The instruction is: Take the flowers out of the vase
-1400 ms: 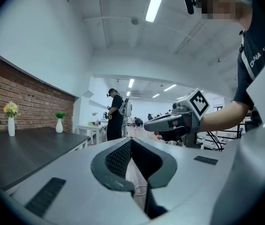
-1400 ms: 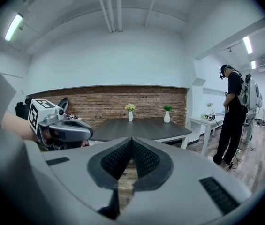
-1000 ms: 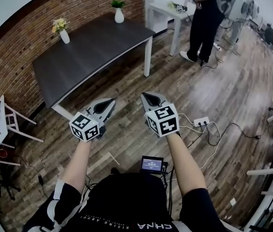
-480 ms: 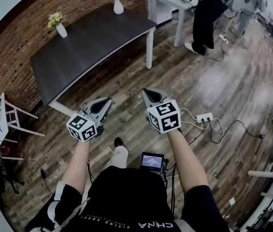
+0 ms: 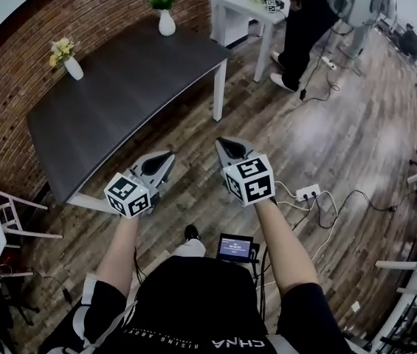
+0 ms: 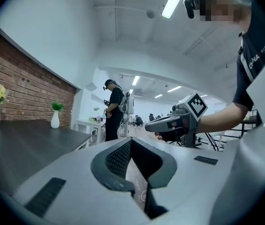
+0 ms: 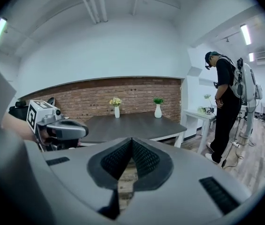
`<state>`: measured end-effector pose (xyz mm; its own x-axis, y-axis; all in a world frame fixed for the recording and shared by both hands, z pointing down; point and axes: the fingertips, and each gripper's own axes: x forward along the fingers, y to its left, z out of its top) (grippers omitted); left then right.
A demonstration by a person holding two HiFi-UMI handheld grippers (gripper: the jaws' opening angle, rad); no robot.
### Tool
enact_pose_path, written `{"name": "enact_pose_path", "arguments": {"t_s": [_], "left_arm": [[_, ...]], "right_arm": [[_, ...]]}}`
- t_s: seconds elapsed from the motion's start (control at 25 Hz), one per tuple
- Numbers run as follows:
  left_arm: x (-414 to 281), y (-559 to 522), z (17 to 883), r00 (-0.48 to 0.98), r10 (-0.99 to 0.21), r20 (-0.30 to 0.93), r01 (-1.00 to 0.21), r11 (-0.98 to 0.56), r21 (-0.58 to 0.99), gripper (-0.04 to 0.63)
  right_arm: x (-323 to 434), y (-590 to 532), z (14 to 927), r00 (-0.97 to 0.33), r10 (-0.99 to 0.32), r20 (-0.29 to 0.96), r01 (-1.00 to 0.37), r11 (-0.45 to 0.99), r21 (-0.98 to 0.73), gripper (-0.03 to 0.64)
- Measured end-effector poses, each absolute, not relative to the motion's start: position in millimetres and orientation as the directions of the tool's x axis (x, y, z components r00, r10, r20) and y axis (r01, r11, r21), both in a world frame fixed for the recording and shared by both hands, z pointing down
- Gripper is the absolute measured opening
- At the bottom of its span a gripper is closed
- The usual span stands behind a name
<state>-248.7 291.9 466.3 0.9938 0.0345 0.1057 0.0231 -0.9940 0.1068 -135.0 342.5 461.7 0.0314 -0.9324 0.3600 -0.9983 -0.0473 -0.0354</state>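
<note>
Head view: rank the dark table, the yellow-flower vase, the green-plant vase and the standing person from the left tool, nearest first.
1. The dark table, its near edge just ahead of the left tool.
2. The yellow-flower vase, far left corner, and the green-plant vase, far right corner: too close to call.
3. The standing person, top right, beyond the table.

The person has walked nearer to the dark grey rectangular table [image 5: 119, 87]. Its near corner, well ahead a second ago, now lies just left of the left gripper [image 5: 162, 158]. The right gripper [image 5: 227, 146] has advanced alongside. A black shoe [image 5: 191, 232] has come into view between the forearms.
</note>
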Motion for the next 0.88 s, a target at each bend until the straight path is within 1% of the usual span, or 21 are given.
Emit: {"name": "enact_pose_path", "arguments": {"t_s": [0.24, 0.52, 0.68, 0.88], "left_arm": [[-223, 214, 462, 0.993, 0.055, 0.108, 0.044, -0.993, 0.108, 0.002], [-190, 168, 476, 0.990, 0.064, 0.125, 0.047, -0.990, 0.134, 0.002], [-156, 146, 485, 0.989, 0.058, 0.138, 0.039, -0.990, 0.139, 0.003], [-96, 108, 485, 0.988, 0.029, 0.152, 0.011, -0.993, 0.119, 0.002]], "right_arm": [[-109, 274, 452, 0.067, -0.929, 0.363, -0.996, -0.081, -0.024, 0.005], [-76, 230, 467, 0.063, -0.918, 0.391, -0.996, -0.082, -0.032, 0.005], [-45, 204, 476, 0.047, -0.920, 0.389, -0.997, -0.069, -0.045, 0.005], [14, 157, 478, 0.012, -0.929, 0.370, -0.998, -0.036, -0.058, 0.005]]}}
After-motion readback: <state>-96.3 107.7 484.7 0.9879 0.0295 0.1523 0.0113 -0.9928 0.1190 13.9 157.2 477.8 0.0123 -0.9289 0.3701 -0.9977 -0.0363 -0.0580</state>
